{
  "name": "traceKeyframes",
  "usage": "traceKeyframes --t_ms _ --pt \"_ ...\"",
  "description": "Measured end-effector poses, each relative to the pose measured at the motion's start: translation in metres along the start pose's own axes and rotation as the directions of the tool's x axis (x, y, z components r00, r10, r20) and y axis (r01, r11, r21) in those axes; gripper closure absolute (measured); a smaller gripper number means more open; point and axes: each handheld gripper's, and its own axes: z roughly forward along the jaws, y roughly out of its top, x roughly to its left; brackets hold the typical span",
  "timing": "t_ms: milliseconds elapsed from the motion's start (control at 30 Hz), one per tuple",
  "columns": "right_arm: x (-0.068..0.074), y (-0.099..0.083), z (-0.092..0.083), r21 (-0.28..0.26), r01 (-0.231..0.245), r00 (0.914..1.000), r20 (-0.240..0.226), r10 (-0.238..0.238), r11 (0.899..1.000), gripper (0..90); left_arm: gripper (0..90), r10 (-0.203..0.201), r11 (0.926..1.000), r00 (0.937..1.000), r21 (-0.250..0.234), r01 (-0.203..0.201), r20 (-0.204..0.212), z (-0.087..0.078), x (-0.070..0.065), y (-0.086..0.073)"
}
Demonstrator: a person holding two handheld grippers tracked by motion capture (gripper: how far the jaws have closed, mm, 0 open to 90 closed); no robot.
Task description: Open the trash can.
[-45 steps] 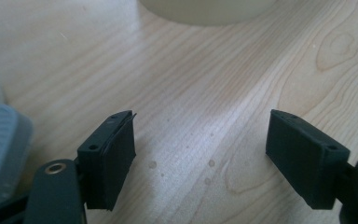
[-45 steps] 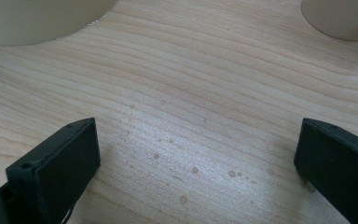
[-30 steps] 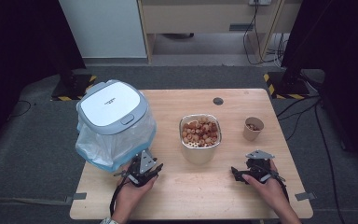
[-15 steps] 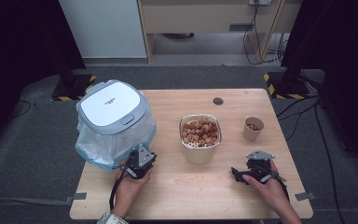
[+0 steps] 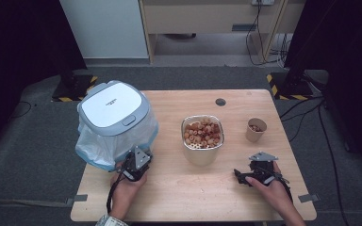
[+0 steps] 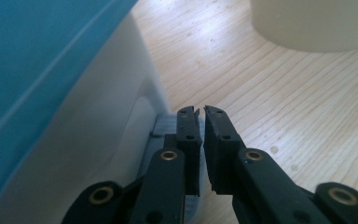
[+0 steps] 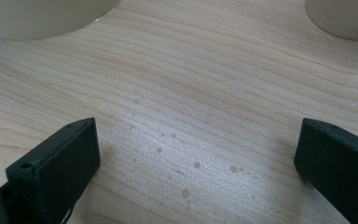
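A pedal bin (image 5: 113, 109) with a white and grey lid and a blue liner bag stands at the table's left. My left gripper (image 5: 133, 162) sits low at its front, next to the bin's white wall (image 6: 88, 140) and above a grey pedal (image 6: 164, 126) at the base. Its jaws have just been closing and now stand shut, with only a thin slit and nothing seen between them (image 6: 202, 112). My right gripper (image 5: 239, 175) rests near the front right of the table. It stands wide open over bare wood (image 7: 196, 144).
A metal bowl (image 5: 202, 151) of round snacks stands mid-table, its pale wall also seen from the left gripper (image 6: 307, 23). A paper cup (image 5: 255, 134) with a few pieces stands to its right. A small dark hole (image 5: 220, 101) marks the far tabletop.
My left gripper has shifted slightly toward the bin's base and its jaws have closed. The right hand has stayed where it was.
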Motion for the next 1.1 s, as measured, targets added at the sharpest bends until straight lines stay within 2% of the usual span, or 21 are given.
traceKeyframes --t_ms 200,333,467,500,600,867,933,967,1100 --pt "0.0 0.0 0.0 -0.001 -0.001 1.0 0.0 0.001 1.0 0.6 83.8 0.009 0.9995 0.9999 0.03 -0.009 -0.007 0.002 -0.001 -0.005" --pt "0.0 0.0 0.0 -0.001 -0.003 1.0 -0.001 0.003 1.0 0.6 84.0 0.007 0.9995 0.9997 0.03 -0.006 -0.023 0.003 -0.002 -0.007" --pt "0.0 0.0 0.0 0.0 -0.005 1.0 -0.001 0.005 1.0 0.6 85.4 -0.005 0.9992 0.9997 0.039 0.005 -0.022 0.004 -0.003 -0.008" --pt "0.0 0.0 0.0 0.0 -0.005 1.0 -0.001 0.005 1.0 0.6 86.0 -0.025 0.9989 0.9995 0.038 0.026 -0.018 0.005 -0.003 -0.01" --pt "0.001 -0.001 -0.001 0.001 -0.008 1.0 0.001 0.008 1.0 0.6 87.2 -0.04 0.9985 0.9988 0.035 0.041 -0.028 0.006 -0.005 -0.011" --pt "0.001 -0.001 -0.001 0.001 -0.01 0.9999 0.003 0.01 1.0 0.6 87.3 -0.025 0.9983 0.9989 0.052 0.027 -0.04 0.009 -0.007 -0.012" --pt "0.001 0.0 0.0 0.0 -0.011 0.9999 0.005 0.011 1.0 0.6 87.2 -0.036 0.9976 0.9987 0.058 0.038 -0.037 0.011 -0.008 -0.013" --pt "0.001 0.0 0.0 0.0 -0.008 1.0 0.005 0.008 1.0 0.6 87.1 -0.053 0.9965 0.9981 0.063 0.055 -0.031 0.013 -0.008 -0.014" --pt "0.001 0.0 0.0 0.0 -0.012 0.9999 0.004 0.012 1.0 0.9 87.0 -0.046 0.9962 0.9982 0.072 0.049 -0.039 0.015 -0.01 -0.015"
